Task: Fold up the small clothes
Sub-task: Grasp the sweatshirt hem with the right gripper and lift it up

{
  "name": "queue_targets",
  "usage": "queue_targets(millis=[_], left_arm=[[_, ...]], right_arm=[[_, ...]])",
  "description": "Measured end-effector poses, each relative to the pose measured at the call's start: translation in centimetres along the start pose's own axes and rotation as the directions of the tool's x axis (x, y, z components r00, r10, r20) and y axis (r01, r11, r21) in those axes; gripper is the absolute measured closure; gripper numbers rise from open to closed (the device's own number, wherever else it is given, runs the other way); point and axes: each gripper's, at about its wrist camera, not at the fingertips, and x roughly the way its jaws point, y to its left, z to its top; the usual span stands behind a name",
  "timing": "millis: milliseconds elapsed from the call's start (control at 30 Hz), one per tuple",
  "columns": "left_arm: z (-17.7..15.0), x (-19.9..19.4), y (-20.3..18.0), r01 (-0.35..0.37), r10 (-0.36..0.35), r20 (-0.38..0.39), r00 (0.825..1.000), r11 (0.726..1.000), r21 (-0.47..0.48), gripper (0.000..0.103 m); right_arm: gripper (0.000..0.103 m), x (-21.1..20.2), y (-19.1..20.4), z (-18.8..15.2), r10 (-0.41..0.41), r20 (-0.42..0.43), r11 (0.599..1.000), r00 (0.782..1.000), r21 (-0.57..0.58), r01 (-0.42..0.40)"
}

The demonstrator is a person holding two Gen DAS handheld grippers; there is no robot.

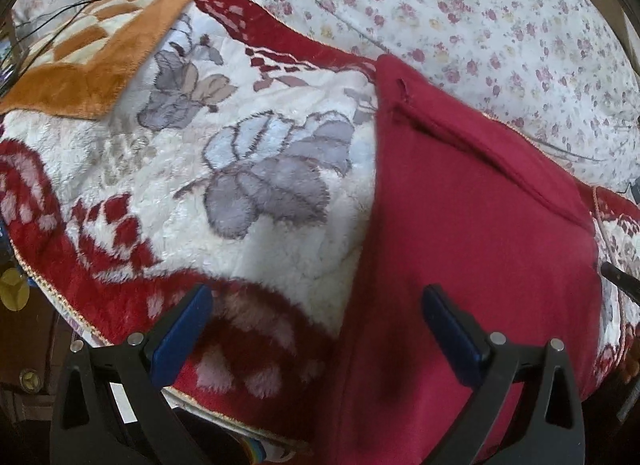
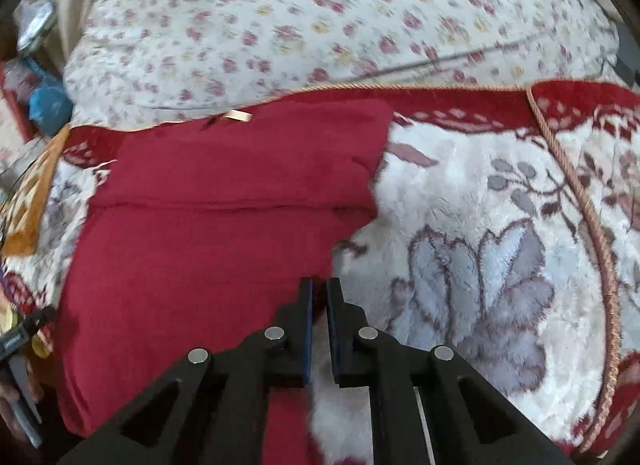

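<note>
We see the red garment (image 2: 208, 225) lying flat on the plush floral blanket (image 2: 460, 205) over the bed. Right gripper (image 2: 319, 289) pinched nearly closed at the garment's edge; left gripper (image 1: 318, 297) spread wide, empty.

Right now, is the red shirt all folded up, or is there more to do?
Partly. The red garment lies flat on the plush floral blanket, one crease already across it. The right gripper has closed at its edge; whether it pinches cloth is unclear. The left gripper hovers open. More folding looks left.
</note>
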Motion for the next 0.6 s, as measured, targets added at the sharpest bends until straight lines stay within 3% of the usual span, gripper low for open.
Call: queue_targets(millis=[33,100,167,333,367,433,467,500,600], left_arm=[[-0.2,-0.1,0.1,0.001,-0.001,0.000,1.000,1.000,-0.001,0.000],[-0.8,-0.2,0.1,0.002,-0.002,-0.009,1.000,1.000,0.001,0.000],[-1.1,-0.2,-0.1,-0.004,0.004,-0.014,1.000,1.000,0.012,0.000],[-1.5,-0.6,-0.6,-0.020,0.020,-0.004,1.000,0.999,0.041,0.000],[-1.5,-0.7,-0.7,-0.023,0.023,-0.001,1.000,0.999,0.042,0.000],[-1.6,-0.7,-0.7,-0.031,0.031,0.003,1.000,0.998,0.049,0.000],[-1.6,-0.6,-0.7,-0.036,0.036,0.001,0.999,0.998,0.052,0.000],[-1.6,-0.5,-0.7,-0.041,0.041,-0.003,0.999,0.998,0.055,0.000],[-1.7,-0.3,-0.7,-0.038,0.039,-0.013,0.999,0.998,0.055,0.000]], right_arm=[[0.082,-0.5,0.1,-0.3,0.017,-0.012,1.000,1.000,-0.008,-0.017],[0.043,-1.6,0.3,-1.3,0.054,-0.032,0.998,0.998,-0.023,-0.054],[0.039,-2.2,0.6,-2.6,0.071,-0.055,0.996,0.996,-0.054,-0.074],[0.039,-0.6,1.2,-5.8,0.040,-0.118,0.994,0.992,-0.097,-0.052],[0.040,-0.2,1.2,-6.2,0.041,-0.123,0.994,0.992,-0.091,-0.052],[0.060,-0.2,1.8,-6.9,0.018,-0.088,0.992,0.996,-0.125,-0.029],[0.087,-0.1,2.4,-7.1,0.023,-0.092,0.986,0.995,-0.161,-0.037],[0.093,-0.1,2.7,-7.2,0.020,-0.093,0.984,0.995,-0.175,-0.036],[0.095,-0.7,2.3,-7.2,0.000,-0.078,0.983,0.997,-0.182,-0.015]])
